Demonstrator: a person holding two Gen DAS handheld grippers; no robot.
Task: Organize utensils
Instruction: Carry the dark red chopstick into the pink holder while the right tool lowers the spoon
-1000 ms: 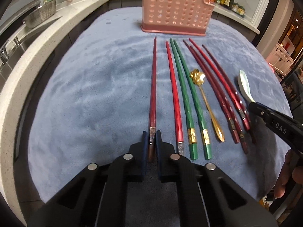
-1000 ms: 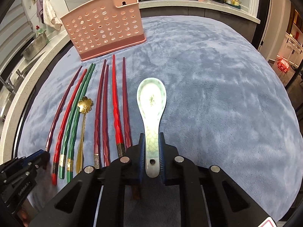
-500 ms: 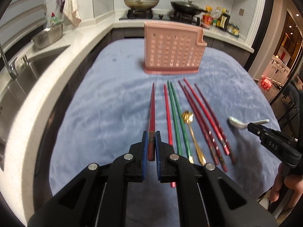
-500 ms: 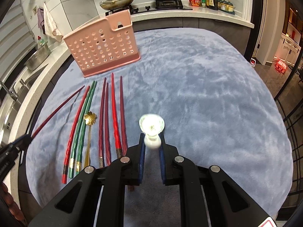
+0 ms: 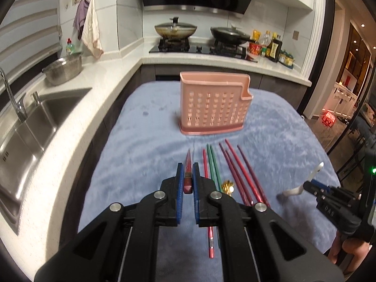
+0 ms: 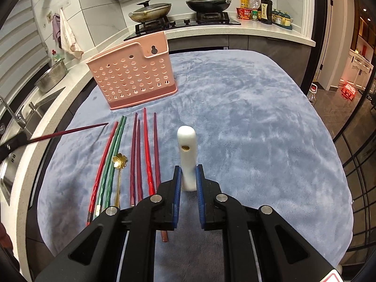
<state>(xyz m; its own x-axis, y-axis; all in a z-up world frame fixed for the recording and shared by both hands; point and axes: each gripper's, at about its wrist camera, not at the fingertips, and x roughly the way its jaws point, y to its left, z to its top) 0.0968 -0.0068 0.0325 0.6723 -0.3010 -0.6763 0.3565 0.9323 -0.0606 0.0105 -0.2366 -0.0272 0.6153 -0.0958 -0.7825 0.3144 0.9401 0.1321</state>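
My left gripper (image 5: 187, 175) is shut on a dark red chopstick (image 5: 188, 172), held above the cloth and pointing toward the pink perforated holder (image 5: 212, 107). The chopstick also shows in the right wrist view (image 6: 68, 131). My right gripper (image 6: 188, 178) is shut on a white ceramic spoon (image 6: 187, 155), handle end pointing forward and up. Red and green chopsticks (image 6: 122, 155) and a gold flower spoon (image 6: 119, 162) lie in a row on the blue cloth (image 6: 246, 129) in front of the holder (image 6: 134, 80).
A steel sink (image 5: 28, 127) and white counter lie left of the table. A stove with two pans (image 5: 199, 33) and bottles (image 5: 270, 44) stand behind. The table's right edge drops to the floor (image 6: 347, 122).
Both grippers have lifted off the cloth and tilted up. The dark red chopstick left the row with the left gripper. The spoon rose with the right gripper and its handle now points up.
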